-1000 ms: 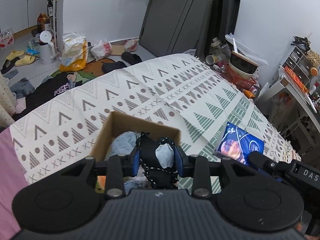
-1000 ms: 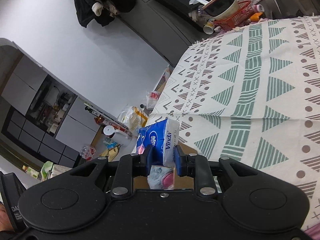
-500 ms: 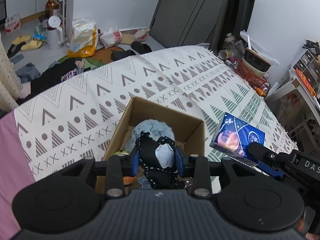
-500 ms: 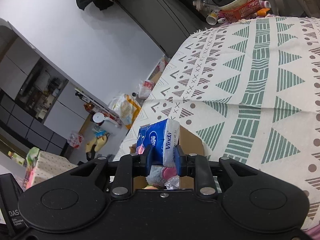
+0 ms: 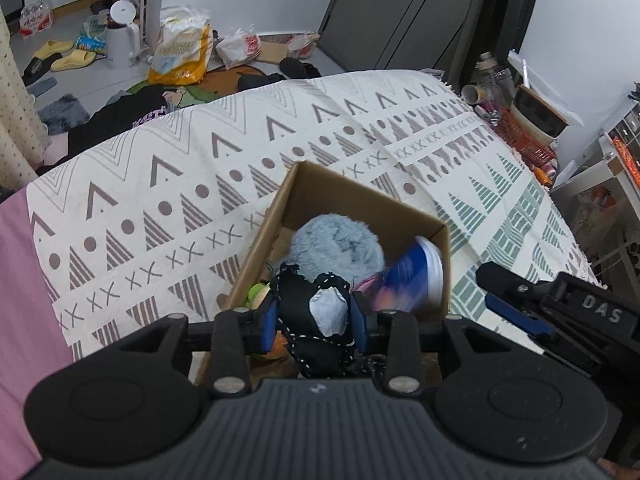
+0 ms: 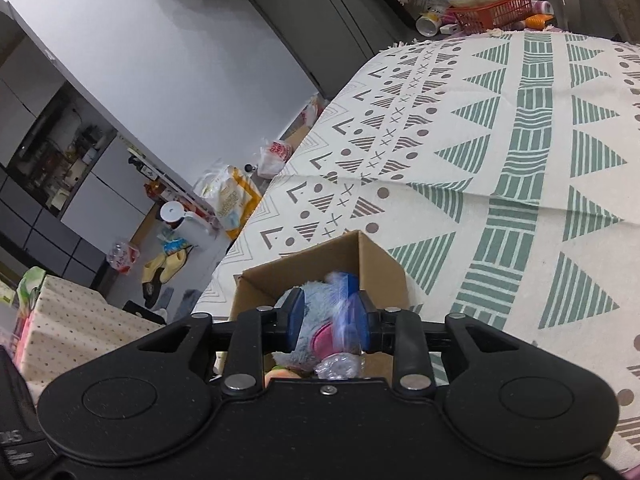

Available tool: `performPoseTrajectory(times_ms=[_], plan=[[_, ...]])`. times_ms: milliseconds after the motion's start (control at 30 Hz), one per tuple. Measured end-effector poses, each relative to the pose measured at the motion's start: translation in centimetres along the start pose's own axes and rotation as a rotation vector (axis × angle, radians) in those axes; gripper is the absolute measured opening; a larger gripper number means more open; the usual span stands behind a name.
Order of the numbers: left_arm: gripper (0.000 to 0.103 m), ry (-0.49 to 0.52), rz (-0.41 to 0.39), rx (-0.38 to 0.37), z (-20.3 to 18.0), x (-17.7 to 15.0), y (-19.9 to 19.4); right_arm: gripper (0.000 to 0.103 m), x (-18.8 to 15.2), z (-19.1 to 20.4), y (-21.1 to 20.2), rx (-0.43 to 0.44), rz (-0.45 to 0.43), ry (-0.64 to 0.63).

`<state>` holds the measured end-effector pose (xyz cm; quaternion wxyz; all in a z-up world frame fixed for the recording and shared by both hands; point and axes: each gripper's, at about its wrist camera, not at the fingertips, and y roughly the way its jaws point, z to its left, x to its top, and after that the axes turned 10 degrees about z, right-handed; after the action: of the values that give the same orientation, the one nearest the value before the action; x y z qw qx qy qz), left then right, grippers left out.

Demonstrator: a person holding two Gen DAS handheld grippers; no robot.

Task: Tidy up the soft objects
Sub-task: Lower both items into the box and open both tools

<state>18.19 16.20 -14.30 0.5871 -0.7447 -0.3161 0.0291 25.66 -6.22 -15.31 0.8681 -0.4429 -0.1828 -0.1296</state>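
The left hand-held gripper [image 5: 312, 322] is clamped on a black fabric pouch [image 5: 316, 320] above the cardboard box [image 5: 360, 196] on the bed [image 5: 200, 184]. The right hand-held gripper [image 6: 330, 322] stands apart; a blurred blue tissue pack [image 5: 412, 280], apparently loose, sits inside the box beside a fluffy blue toy [image 5: 336, 246].

Lived-in home, patterned bedspread [image 5: 248, 148], slippers [image 5: 72, 60] and kettle [image 5: 122, 38] on floor

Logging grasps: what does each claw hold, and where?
Left claw pinches the black fabric item across its middle. Right claw holds nothing.
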Motion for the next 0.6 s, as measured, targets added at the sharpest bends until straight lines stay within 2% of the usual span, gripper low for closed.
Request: performPoseTrajectory(times_ms=[200, 367, 500, 600], plan=[[0.036, -0.019, 0.018, 0.027, 0.5, 0.0, 0.7, 0.03, -0.3, -0.3, -0.5, 0.01, -0.003, 0.012], [0.041, -0.018, 0.036, 0.042, 0.3, 0.0, 0.6, 0.03, -0.7, -1.1, -1.2, 0.012, -0.004, 0.035], [0.054, -0.02, 0.033, 0.057, 0.0, -0.1, -0.2, 0.035, -1.0, -1.8, -2.4, 0.017, -0.015, 0.049], [0.063, -0.023, 0.008, 0.079, -0.4, -0.3, -1.3, 0.042, -1.3, -2.5, -3.6, 0.013, -0.03, 0.055]])
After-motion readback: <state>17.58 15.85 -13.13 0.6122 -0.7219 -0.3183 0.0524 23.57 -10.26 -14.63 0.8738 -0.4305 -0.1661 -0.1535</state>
